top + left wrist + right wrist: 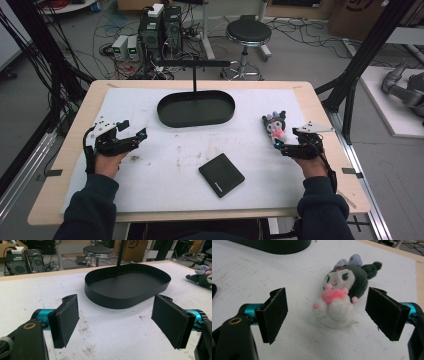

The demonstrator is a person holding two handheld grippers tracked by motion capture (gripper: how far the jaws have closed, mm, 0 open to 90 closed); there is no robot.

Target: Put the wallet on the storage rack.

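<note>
While the right gripper's [325, 315] fingers [273, 312] stand spread wide, the plush toy [342, 295] lies on the desk [249, 272] just ahead of them, between the two pads and touching neither. It looks light, soft and squashy, so pinching the round white body should hold best. The left gripper's [120, 320] fingers are also spread and hold nothing, with the black tray [127, 285] beyond them.

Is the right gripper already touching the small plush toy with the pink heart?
Apart. In the right gripper view, the right gripper is open, and white table surface shows between each pad and the plush toy.
</note>
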